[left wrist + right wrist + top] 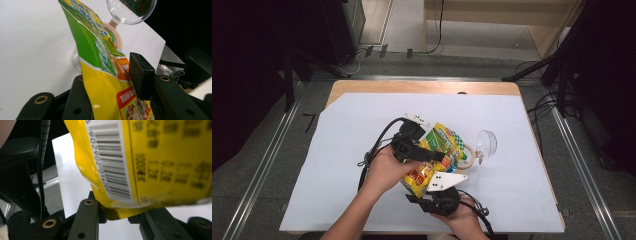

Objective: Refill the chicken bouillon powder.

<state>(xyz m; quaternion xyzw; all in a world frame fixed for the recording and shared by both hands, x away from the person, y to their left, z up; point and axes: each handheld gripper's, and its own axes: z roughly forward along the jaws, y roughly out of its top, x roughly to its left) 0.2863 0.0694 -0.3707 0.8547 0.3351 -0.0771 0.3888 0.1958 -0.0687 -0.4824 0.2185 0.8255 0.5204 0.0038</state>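
A yellow and green snack bag (pixel 439 145) is held up off the white sheet between both grippers. My left gripper (pixel 434 155) comes in from the left and is shut on the bag's middle; in its own view the bag (pixel 100 62) stands between the jaws, with one pad (pixel 140 75) pressed on it. My right gripper (pixel 418 194), below the bag, is shut on its bottom edge. In the right gripper view the barcoded bag (pixel 140 162) hangs with its lower seam pinched by the right gripper (pixel 117 211).
A clear jar lies on its side behind the bag, with a beige rim (pixel 469 159) and an open clear lid (pixel 486 141); the lid (pixel 130 11) is near the bag's top. The white sheet (pixel 362 115) covers the wooden table.
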